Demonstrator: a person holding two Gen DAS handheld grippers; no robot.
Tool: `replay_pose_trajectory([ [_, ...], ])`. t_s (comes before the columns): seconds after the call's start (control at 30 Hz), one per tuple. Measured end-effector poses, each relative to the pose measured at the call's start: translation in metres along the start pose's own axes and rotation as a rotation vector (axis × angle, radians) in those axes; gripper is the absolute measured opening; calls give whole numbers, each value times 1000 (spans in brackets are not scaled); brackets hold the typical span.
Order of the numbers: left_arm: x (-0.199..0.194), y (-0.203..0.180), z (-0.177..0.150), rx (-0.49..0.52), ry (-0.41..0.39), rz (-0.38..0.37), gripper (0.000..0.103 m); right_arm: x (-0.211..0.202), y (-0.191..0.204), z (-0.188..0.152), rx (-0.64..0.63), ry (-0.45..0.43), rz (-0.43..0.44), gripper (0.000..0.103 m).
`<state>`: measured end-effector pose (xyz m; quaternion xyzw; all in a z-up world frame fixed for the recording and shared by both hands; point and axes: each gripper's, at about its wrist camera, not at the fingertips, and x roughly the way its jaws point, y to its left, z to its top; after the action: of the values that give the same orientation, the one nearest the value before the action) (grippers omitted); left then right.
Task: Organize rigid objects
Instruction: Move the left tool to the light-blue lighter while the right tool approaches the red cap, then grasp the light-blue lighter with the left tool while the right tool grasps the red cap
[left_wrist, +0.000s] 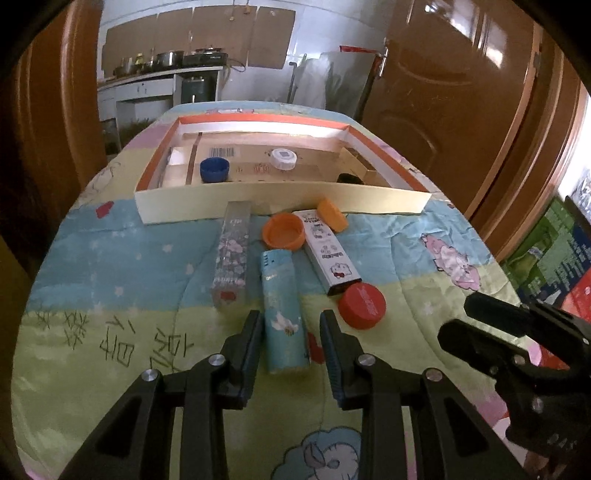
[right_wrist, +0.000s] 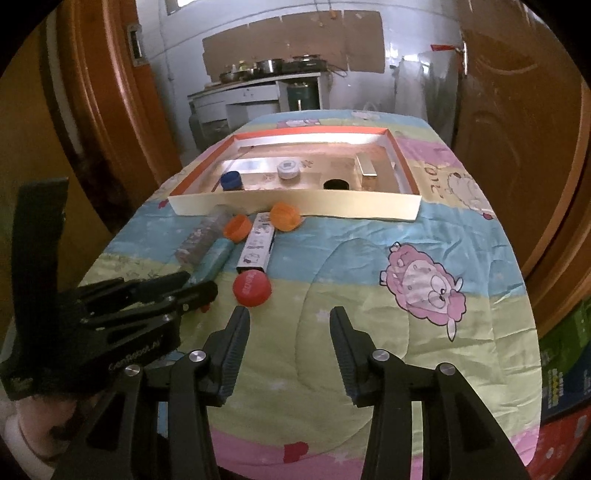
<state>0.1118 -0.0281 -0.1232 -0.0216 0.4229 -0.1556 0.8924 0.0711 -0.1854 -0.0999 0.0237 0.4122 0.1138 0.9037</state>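
Left tool (left_wrist: 288, 343) released, jaws straddling the blue lighter (left_wrist: 282, 310) on the quilted bed (left_wrist: 110, 258); right tool (right_wrist: 288, 339) released, empty.
Centre the lighter, clench squarely, carry toward the tray (left_wrist: 280, 201) at 12 o'clock.

Both wrist views look down and forward from close over the quilt toward the cardboard tray (left_wrist: 280, 206), sharing it.

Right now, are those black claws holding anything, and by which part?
Nothing is held. The left fingers straddle the lower half of the blue lighter without pressing it; the right gripper is open over bare quilt.
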Motion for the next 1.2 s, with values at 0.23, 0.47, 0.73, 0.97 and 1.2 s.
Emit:
replay_pose_trajectory([
  [0.23, 5, 4, 4, -13, -13, 2, 23, 10, -1, -3, 7, 22, 14, 47],
  [0.47, -4, 12, -2, -43, -50, -13, 22, 20, 5, -4, -5, 41, 26, 47],
  [0.73, -38, 16, -8, -34, -126, -1, 22, 34, 21, 4, -54, 42, 47, 47],
  [0.97, -61, 21, -6, -45, -169, -4, 22, 57, 33, 13, -90, 49, 16, 46],
  [1.2, -66, 20, -7, -44, -184, -4, 22, 61, 39, 15, -119, 44, -23, 31],
])
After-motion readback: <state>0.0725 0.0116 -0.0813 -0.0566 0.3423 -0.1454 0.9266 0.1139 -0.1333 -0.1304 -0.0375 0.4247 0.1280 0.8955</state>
